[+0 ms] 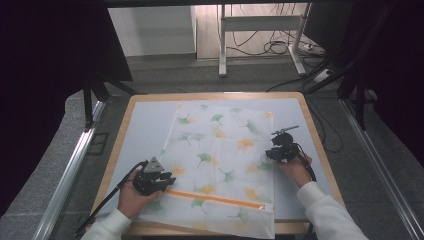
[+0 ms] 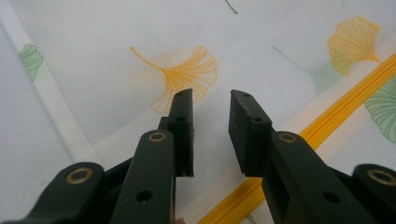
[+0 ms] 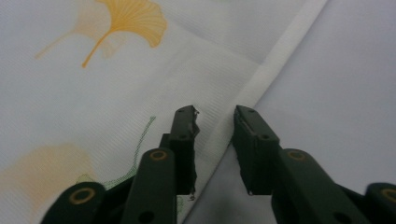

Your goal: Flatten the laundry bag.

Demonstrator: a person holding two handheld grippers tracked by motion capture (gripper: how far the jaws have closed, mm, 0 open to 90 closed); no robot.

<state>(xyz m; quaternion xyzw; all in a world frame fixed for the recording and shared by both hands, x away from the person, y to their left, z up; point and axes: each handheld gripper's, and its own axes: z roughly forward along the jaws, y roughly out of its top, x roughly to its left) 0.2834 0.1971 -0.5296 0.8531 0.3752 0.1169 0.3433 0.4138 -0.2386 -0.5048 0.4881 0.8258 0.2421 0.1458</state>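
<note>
Both tools low, jaws apart, over bag (image 1: 220, 150)

Both forearms, in white sleeves, come in from the near edge. The left hand (image 1: 131, 197) grips the black two-jaw left gripper (image 1: 167, 178) at the near left, pointing right and slightly away, its jaws parted with nothing between them. The right hand (image 1: 295, 169) holds the black right gripper (image 1: 270, 152) farther right, aimed left, jaws likewise parted and empty.
</note>
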